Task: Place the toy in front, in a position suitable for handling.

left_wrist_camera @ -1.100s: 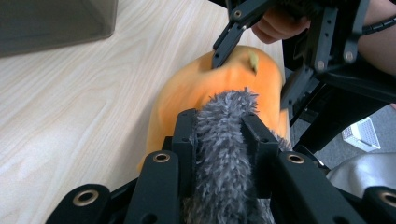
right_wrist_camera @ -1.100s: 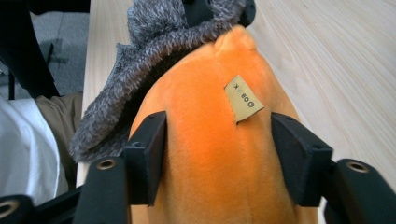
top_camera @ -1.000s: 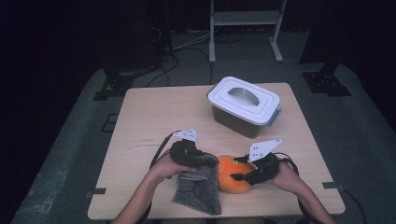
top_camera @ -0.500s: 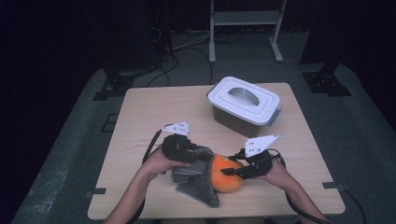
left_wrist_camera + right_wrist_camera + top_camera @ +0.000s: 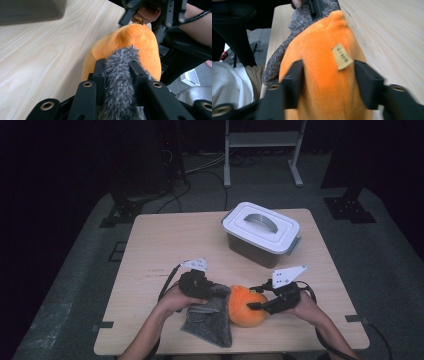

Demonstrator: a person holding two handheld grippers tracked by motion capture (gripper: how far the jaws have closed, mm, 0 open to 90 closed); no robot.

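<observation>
An orange plush toy (image 5: pixel 246 306) lies near the table's front edge, with a tan tag (image 5: pixel 342 56) on its side. My right gripper (image 5: pixel 252 303) straddles it from the right. Its jaws have just been opening, but both pads still press into the plush (image 5: pixel 319 62) in the right gripper view (image 5: pixel 328 72). My left gripper (image 5: pixel 220 292) is shut on the upper edge of a grey fuzzy cloth (image 5: pixel 210 320). It holds that edge (image 5: pixel 120 75) against the toy's left side (image 5: pixel 140 37). The rest of the cloth trails toward the front edge.
A grey lidded container (image 5: pixel 261 232) with a handle stands at the back right of the wooden table (image 5: pixel 165 240). Both forearms come in from the front edge. Cables trail from each gripper.
The cloth's gripped edge has been drawn up against the plush's left side. The right gripper's jaws stand a little wider around the toy. Both hands have barely shifted.
</observation>
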